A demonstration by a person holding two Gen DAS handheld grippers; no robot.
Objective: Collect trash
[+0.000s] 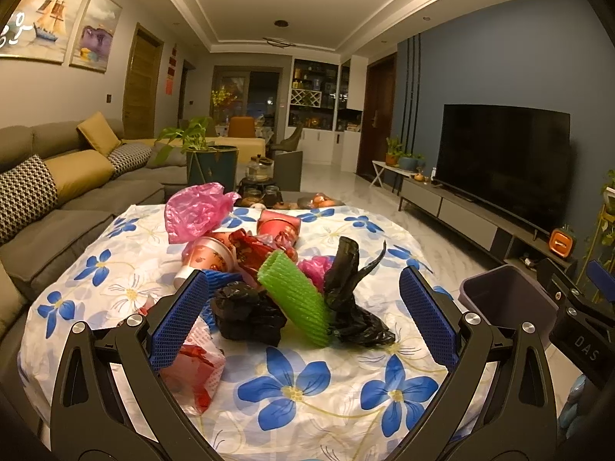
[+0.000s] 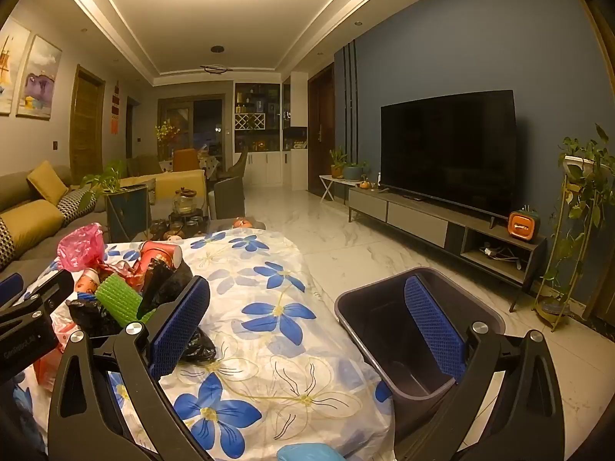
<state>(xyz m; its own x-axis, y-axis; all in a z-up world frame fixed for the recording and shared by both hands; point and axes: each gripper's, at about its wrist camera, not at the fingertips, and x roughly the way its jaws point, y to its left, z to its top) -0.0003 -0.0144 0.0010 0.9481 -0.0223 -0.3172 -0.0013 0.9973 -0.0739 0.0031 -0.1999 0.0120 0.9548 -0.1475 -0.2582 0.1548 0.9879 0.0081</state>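
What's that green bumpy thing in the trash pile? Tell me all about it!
The green foam net sleeve is bright green with a ribbed, bumpy mesh surface, like the soft wrap put around fruit. It looks like a squashed, open-ended tube, leaning tilted in the pile on the flowered tablecloth. A crumpled black plastic bag touches its left side and another black bag its right. It lies ahead of the left gripper, whose open fingers do not touch it.

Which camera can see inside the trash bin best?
The right wrist view: the bin sits close, and you look down into its dark inside, between the open jaws. The left wrist view shows only part of its rim and wall at the right edge.
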